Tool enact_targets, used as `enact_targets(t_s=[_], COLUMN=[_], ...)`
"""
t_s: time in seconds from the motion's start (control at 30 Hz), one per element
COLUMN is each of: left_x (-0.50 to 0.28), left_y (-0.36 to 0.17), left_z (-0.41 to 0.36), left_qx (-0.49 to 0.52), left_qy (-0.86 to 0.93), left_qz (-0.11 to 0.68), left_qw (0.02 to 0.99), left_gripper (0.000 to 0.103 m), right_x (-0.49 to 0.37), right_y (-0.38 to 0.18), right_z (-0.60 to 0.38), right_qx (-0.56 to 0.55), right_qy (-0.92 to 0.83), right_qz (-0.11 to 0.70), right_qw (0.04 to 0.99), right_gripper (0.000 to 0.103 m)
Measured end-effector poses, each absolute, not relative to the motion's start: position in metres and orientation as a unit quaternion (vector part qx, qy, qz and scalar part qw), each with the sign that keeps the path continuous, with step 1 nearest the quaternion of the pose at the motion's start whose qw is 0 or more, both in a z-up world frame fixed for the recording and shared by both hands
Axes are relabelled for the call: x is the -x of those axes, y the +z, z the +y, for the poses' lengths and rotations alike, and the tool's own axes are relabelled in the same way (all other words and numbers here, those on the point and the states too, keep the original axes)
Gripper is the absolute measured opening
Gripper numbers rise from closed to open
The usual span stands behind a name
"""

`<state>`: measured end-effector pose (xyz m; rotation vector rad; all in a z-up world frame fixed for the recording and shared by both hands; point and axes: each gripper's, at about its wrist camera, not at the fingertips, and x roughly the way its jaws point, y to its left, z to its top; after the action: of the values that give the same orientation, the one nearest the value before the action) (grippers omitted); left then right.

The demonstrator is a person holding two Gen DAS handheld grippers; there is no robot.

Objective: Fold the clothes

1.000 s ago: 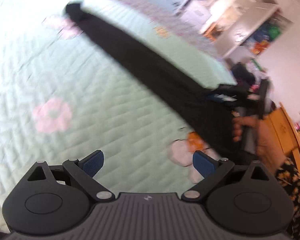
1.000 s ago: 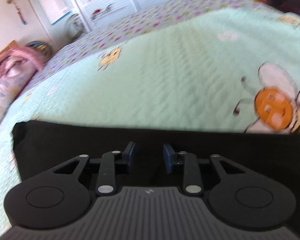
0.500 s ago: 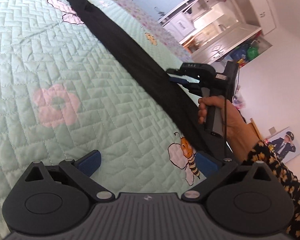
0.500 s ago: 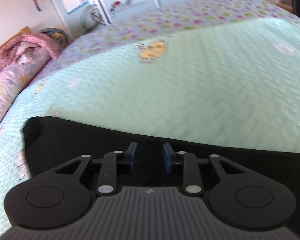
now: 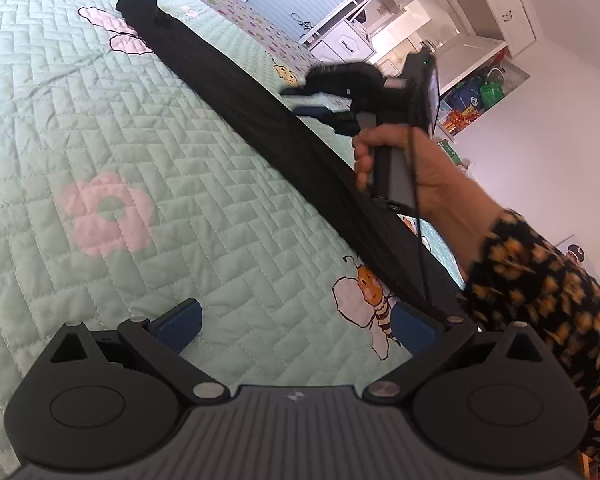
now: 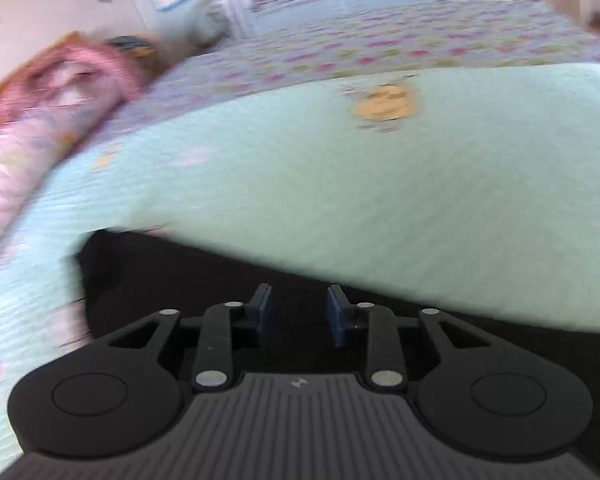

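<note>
Mid-fold I think: the black garment [image 5: 236, 92] lies in a long strip across the bed [image 5: 180, 208] toward its far edge. The right gripper [image 6: 299, 309] is opening above it, nothing pinched; left gripper [image 5: 292, 320] gapes wide, empty. Next it needs an end grabbed.

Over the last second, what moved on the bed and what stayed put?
The right gripper travelled along the black garment toward its far end, fingers slightly apart and opening, nothing gripped. The garment stayed stretched across the green quilt; the left gripper stayed open and empty.

1 black garment [image 5: 236, 92], 1 quilt [image 5: 100, 128], 2 grippers [image 5: 296, 320] [image 6: 298, 312], 1 hand [image 5: 416, 160].
</note>
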<state>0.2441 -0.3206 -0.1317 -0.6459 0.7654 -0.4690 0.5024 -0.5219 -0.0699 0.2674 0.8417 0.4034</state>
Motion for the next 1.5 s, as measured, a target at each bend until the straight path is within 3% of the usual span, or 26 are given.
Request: enact_targets(t_s=[0.1,0.17,0.27,0.4,0.57,0.7,0.87,1.0,1.07,1.13,1.17,1.33,1.5], left_x=[-0.241,-0.24,-0.238,-0.236,-0.234,-0.234,-0.233,-0.231,-0.23,-0.23,-0.23,-0.23,-0.228], left_y=[-0.132,-0.133,-0.134,-0.135,-0.136,-0.138,-0.138,-0.138,-0.138,-0.138,-0.137,-0.137,-0.138], left_z=[-0.322,-0.323,-0.325,-0.326,-0.327,-0.325,-0.322,-0.322,-0.322,-0.322,-0.323,-0.321,-0.322], left_qx=[0.302,0.295,0.288,0.282,0.273,0.28,0.289,0.291,0.294,0.293,0.292,0.296,0.297], left_qy=[-0.226,-0.228,-0.228,-0.23,-0.235,-0.239,-0.241,-0.244,-0.245,-0.245,-0.245,-0.247,-0.248], left_qz=[0.357,0.352,0.348,0.342,0.333,0.329,0.327,0.324,0.323,0.323,0.323,0.323,0.321], left_qw=[0.855,0.858,0.863,0.866,0.872,0.87,0.867,0.867,0.866,0.866,0.866,0.865,0.865], left_gripper=[0.103,0.103,0.103,0.103,0.103,0.103,0.103,0.103,0.103,0.103,0.103,0.103,0.103], right_x=[-0.498,-0.517,-0.541,-0.542,-0.535,-0.568,-0.562,-0.558,-0.575,-0.59,-0.596,-0.581,-0.574], right_y=[-0.07,-0.077,-0.083,-0.075,-0.084,-0.09,-0.077,-0.083,-0.091,-0.094,-0.094,-0.083,-0.099], right_z=[-0.491,-0.481,-0.468,-0.451,-0.418,-0.403,-0.382,-0.359,-0.355,-0.356,-0.359,-0.365,-0.349], right_qx=[-0.106,-0.092,-0.092,-0.112,-0.095,-0.088,-0.094,-0.095,-0.082,-0.087,-0.099,-0.117,-0.116], right_qy=[0.251,0.235,0.19,0.179,0.244,0.184,0.212,0.274,0.263,0.231,0.212,0.238,0.259], right_qz=[0.446,0.442,0.427,0.406,0.437,0.421,0.398,0.445,0.433,0.417,0.411,0.39,0.426], right_qw=[0.853,0.861,0.879,0.889,0.861,0.884,0.888,0.847,0.858,0.875,0.881,0.882,0.859], right_gripper=[0.044,0.043,0.032,0.037,0.05,0.044,0.046,0.047,0.041,0.023,0.021,0.025,0.027])
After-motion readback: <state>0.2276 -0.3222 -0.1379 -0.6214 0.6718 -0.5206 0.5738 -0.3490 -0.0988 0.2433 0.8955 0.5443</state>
